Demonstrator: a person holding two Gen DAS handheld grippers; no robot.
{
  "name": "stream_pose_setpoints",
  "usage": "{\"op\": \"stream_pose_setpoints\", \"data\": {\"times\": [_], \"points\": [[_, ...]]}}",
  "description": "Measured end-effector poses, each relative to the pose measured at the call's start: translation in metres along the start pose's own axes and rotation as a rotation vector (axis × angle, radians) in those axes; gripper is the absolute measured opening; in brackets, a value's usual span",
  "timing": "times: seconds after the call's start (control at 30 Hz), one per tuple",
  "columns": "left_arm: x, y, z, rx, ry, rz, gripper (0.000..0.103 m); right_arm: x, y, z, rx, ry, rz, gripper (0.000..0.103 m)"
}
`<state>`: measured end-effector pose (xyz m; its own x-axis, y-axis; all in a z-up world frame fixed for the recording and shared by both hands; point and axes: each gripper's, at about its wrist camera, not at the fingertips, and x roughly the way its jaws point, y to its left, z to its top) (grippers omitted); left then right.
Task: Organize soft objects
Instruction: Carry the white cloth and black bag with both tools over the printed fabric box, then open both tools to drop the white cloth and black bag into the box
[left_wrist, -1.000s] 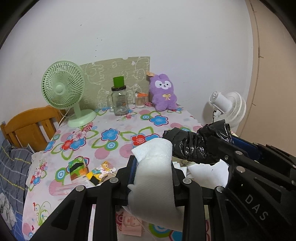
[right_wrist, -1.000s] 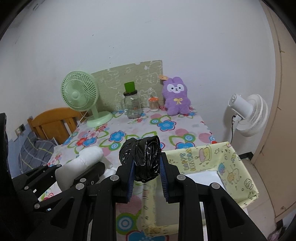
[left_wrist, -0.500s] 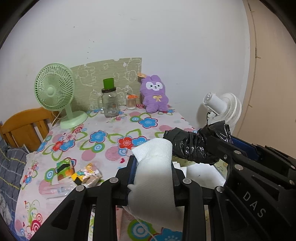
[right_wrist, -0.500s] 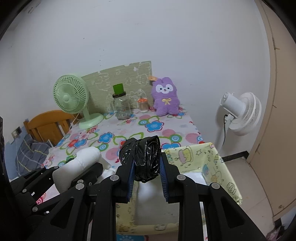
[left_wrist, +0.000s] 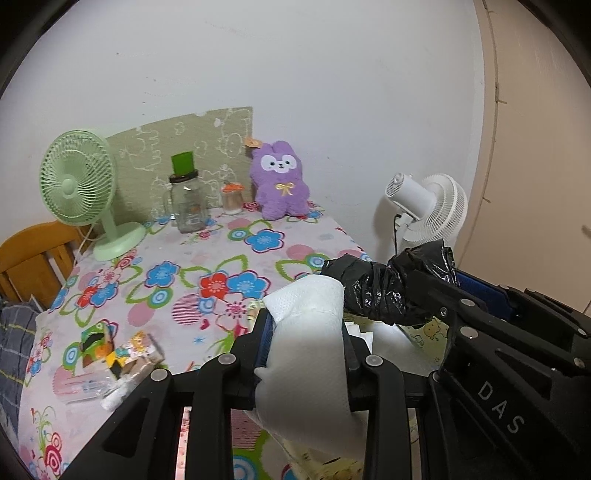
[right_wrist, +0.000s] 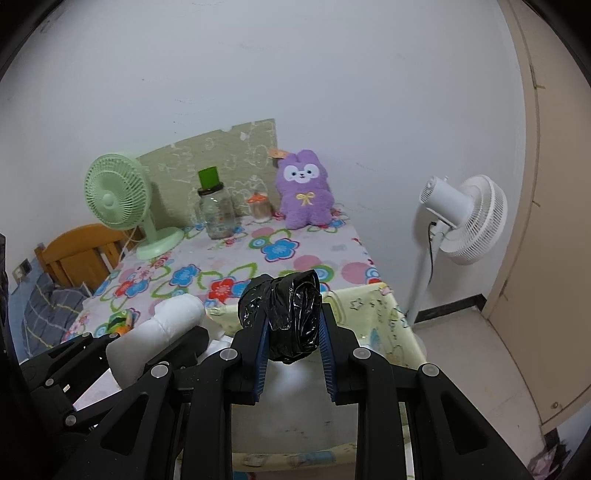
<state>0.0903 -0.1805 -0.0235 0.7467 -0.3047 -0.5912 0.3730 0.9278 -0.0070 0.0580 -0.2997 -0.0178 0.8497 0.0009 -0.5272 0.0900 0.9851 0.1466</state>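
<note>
Flowered tablecloth (left_wrist: 207, 266) fills frame middle, white wall behind. White roll (left_wrist: 306, 354) clamped in left gripper (left_wrist: 306, 332), lower centre; black plastic bundle (right_wrist: 286, 314) pinched in right gripper (right_wrist: 291, 347), lower centre of right view. Both hang over yellow fabric bin (right_wrist: 384, 314) at table's right edge. Purple plush (left_wrist: 279, 184) upper centre, green fan (left_wrist: 79, 184) upper left. Risk: slick bundle slips early, or roll catches bin rim, if release off-centre.
</note>
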Motion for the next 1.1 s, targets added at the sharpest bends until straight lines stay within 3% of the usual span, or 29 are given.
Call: {"op": "stream_pose_setpoints", "data": {"times": [0.57, 0.67, 0.73, 0.83, 0.93, 0.97, 1.1], "points": [[0.050, -0.020, -0.002, 0.024, 0.101, -0.033, 0.037, 0.037, -0.035, -0.010, 0.048, 0.072, -0.048, 0.028], [0.050, -0.021, -0.002, 0.028, 0.107, -0.037, 0.045, 0.042, -0.039, -0.010, 0.065, 0.084, -0.039, 0.028], [0.050, -0.022, -0.002, 0.029, 0.114, -0.035, 0.056, 0.044, -0.040, -0.009, 0.073, 0.088, -0.033, 0.029], [0.047, -0.022, -0.001, 0.033, 0.103, -0.037, 0.072, 0.045, -0.039, -0.008, 0.074, 0.095, -0.029, 0.038], [0.045, -0.023, 0.000, 0.042, 0.093, -0.042, 0.084, 0.044, -0.036, -0.007, 0.072, 0.092, -0.033, 0.070], [0.044, -0.023, 0.000, 0.043, 0.089, -0.044, 0.088, 0.043, -0.035, -0.007, 0.073, 0.084, -0.034, 0.075], [0.043, -0.020, 0.000, 0.060, 0.072, -0.023, 0.097, 0.038, -0.029, -0.006, 0.056, 0.076, -0.044, 0.081]]}}
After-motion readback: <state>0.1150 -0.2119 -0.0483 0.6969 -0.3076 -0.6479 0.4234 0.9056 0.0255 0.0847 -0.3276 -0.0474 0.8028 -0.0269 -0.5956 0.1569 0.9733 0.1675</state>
